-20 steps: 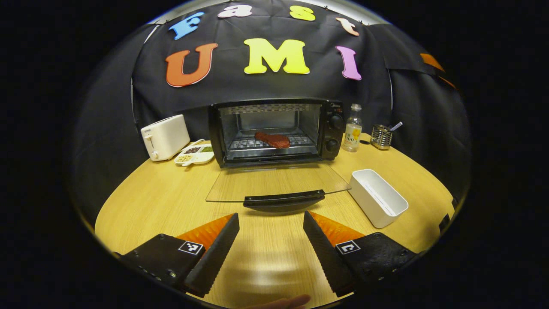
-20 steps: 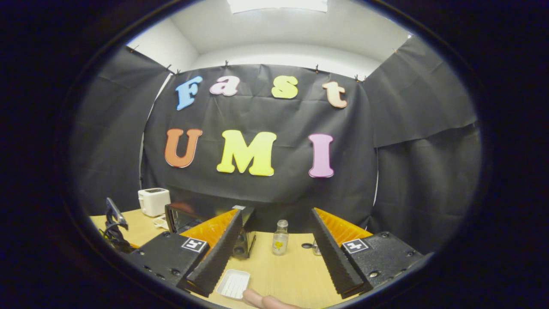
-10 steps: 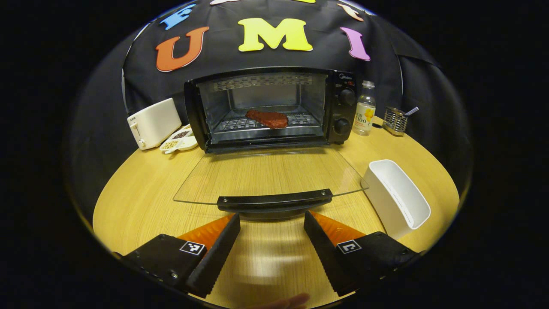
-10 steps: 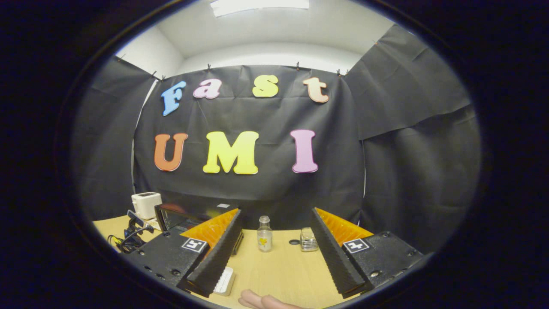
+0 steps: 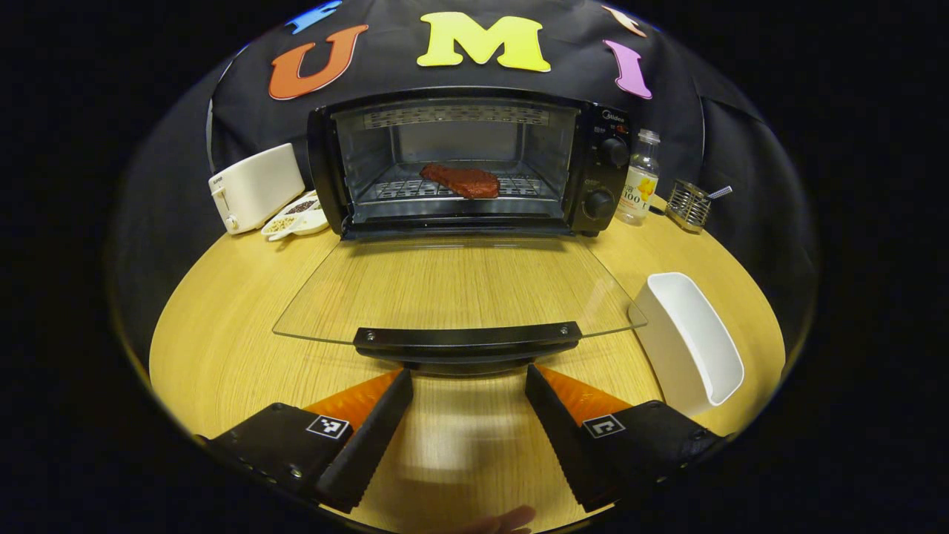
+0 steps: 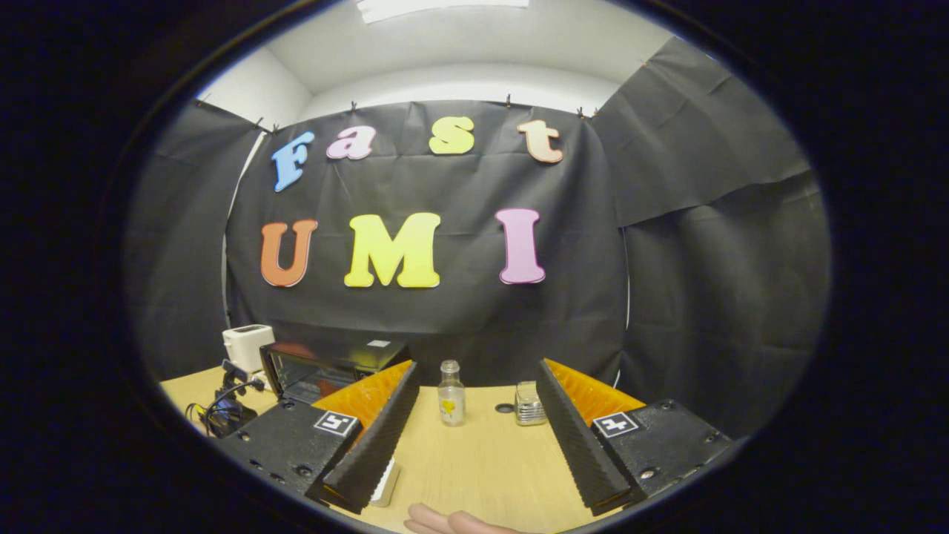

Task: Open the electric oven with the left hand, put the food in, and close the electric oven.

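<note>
Left gripper view, left to right: white toaster (image 5: 254, 187) is sitting at the table's (image 5: 222, 326) far left, a small sectioned dish (image 5: 295, 220) of seeds lying just beside it. Electric oven (image 5: 474, 159) is standing at the back centre, black, mouth facing the camera, two knobs on its right panel. Its glass door (image 5: 456, 289) is lying fully down and flat, running out toward the camera, black handle (image 5: 467, 340) at the near edge with its long axis left–right. The food (image 5: 460, 180), a flat reddish-brown slab, is resting on the wire rack inside, long axis left–right, roughly centred. A bottle (image 5: 640, 188) is standing just right of the oven, then a wire holder (image 5: 687, 208); a white tub (image 5: 691, 343) is sitting near the door's right corner. Left gripper (image 5: 467, 386) is hovering just short of the handle, jaws spread wide, pinching nothing

Right gripper view: oven (image 6: 326, 367) is showing at the left, bottle (image 6: 450, 397) between the fingers farther off. Right gripper (image 6: 474, 404) is hanging above the table, jaws spread apart, empty
</note>
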`<state>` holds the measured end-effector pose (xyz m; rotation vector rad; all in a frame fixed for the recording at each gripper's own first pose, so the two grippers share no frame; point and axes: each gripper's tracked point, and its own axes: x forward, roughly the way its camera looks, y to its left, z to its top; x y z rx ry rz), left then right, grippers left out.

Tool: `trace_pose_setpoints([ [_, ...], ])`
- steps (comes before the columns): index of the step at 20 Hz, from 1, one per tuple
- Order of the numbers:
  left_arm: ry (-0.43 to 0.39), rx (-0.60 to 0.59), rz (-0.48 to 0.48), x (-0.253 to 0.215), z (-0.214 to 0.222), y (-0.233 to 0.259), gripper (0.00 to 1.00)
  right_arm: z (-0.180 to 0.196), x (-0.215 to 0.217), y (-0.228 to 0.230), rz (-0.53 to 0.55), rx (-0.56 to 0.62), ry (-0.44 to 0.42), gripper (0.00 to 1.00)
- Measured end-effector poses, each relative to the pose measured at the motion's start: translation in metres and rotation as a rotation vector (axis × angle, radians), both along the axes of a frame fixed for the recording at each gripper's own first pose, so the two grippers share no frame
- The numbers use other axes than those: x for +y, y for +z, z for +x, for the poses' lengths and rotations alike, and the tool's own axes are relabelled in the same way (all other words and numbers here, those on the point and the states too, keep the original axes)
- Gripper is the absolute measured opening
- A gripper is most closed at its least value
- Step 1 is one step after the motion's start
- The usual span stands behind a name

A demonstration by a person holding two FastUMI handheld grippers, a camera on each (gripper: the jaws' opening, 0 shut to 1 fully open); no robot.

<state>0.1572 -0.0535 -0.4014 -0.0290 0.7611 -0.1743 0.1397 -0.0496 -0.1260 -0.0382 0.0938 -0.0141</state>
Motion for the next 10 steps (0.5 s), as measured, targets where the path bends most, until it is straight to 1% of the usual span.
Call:
trace_pose_setpoints([
  [10,0.005,-0.035,-0.003,0.002,0.004,0.024,0.98,-0.001,0.001,-0.001,0.007,0.005,0.001,1.0],
])
